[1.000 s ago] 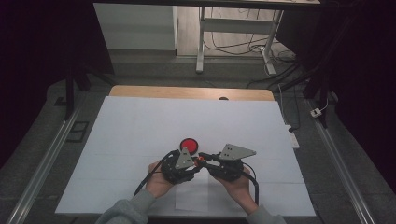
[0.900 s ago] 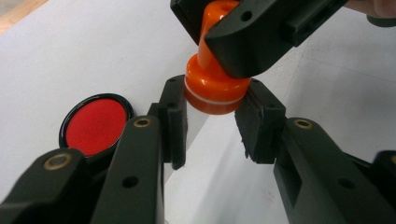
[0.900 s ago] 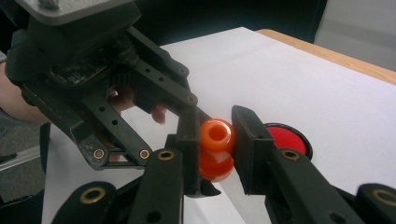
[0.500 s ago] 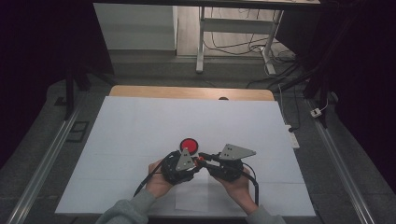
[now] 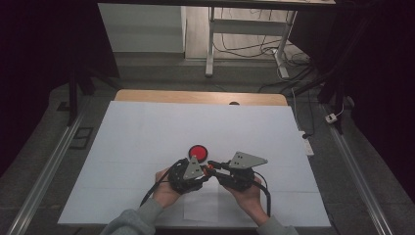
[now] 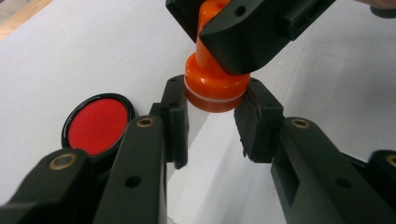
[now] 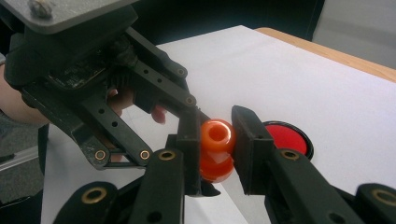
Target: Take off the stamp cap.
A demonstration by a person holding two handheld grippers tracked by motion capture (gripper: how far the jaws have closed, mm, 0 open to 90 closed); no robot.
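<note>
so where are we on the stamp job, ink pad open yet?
Done: the round black ink pad lies open on the white paper-covered table, red face up. In hand: the orange plastic stamp is clamped from both sides, the left gripper on its wide base and the right gripper on its knobbed handle. Left, probably: inking or pressing; no print shows on the paper.

White sheet (image 5: 147,127) covering the tabletop, with a wooden strip (image 5: 195,97) bare along the far edge. Grey floor (image 5: 49,142) on both sides, with metal rails (image 5: 44,171). Beyond the far edge, a white table frame (image 5: 211,44) and loose cables (image 5: 244,49); dark surroundings.
</note>
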